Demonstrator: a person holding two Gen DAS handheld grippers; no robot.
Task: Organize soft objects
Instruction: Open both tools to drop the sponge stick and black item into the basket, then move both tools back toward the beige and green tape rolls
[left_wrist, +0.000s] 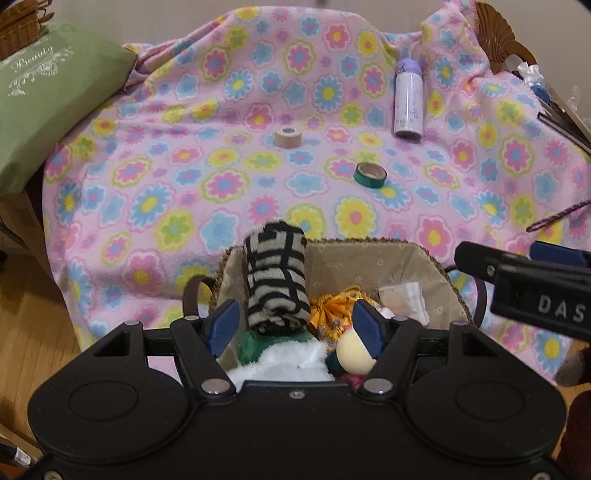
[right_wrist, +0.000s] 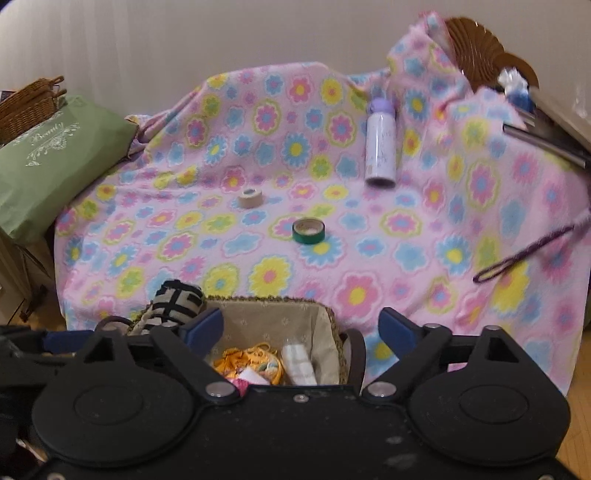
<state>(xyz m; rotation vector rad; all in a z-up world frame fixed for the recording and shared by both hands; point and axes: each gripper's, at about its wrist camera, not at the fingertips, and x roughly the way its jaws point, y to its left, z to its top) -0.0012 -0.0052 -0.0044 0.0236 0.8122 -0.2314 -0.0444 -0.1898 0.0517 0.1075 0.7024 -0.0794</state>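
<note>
Floral blanket (left_wrist: 184, 155), lined basket (left_wrist: 369, 266), rolled patterned cloth (left_wrist: 277, 280) between left fingers (left_wrist: 221, 325)

fuzzy fleece blanket (left_wrist: 184, 155), woven basket (left_wrist: 448, 275)

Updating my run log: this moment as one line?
left gripper open, astride rolled cloth | right gripper open, empty | rolled cloth propped in basket

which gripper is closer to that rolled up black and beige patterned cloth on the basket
Left. The left gripper has the patterned cloth roll between its open fingers, not pressed. The right gripper hangs open beside it, over the basket.
</note>
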